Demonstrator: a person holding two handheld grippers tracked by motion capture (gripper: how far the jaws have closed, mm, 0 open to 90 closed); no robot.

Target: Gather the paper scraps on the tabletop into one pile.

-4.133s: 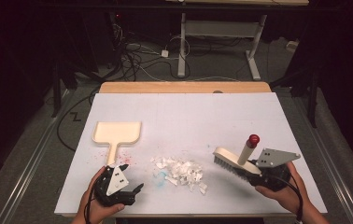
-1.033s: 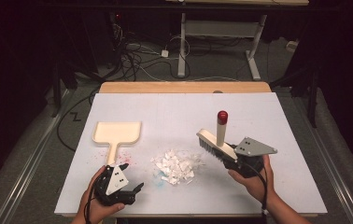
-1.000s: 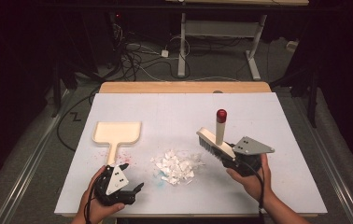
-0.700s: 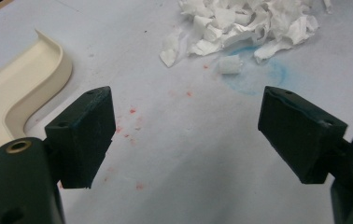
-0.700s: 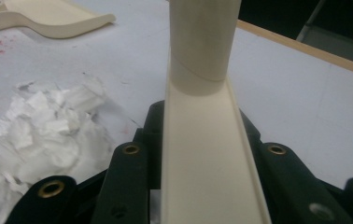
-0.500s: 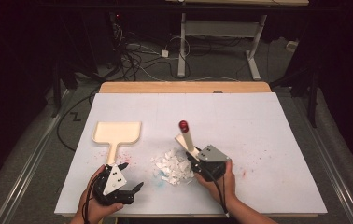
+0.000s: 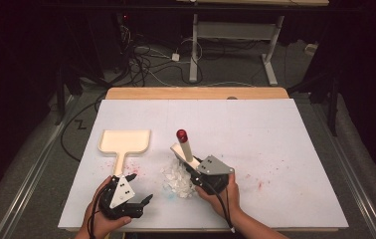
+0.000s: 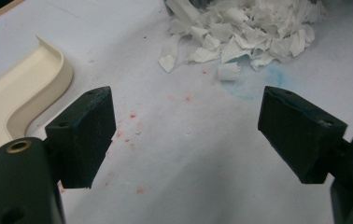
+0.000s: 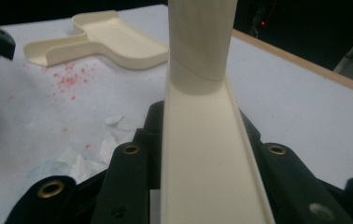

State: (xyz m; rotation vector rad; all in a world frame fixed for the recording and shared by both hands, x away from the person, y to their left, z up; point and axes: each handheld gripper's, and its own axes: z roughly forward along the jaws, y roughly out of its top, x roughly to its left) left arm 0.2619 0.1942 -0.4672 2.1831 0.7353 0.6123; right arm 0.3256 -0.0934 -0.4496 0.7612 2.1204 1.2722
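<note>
We grip stiff light brush [image 7: 187, 152] in right gripper [image 7: 202, 175] jaws; left gripper [image 8: 188, 140] jaws wide, empty; paper scraps [image 7: 178, 180] featherlight, scatter easily; take dustpan [image 7: 125, 144] by handle

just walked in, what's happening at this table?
A person is sweeping up. The right tool is shut on a cream brush, its head at the pile of torn paper scraps. The left tool rests open by the handle of the cream dustpan, not gripping it. No scraps are in the pan.
</note>
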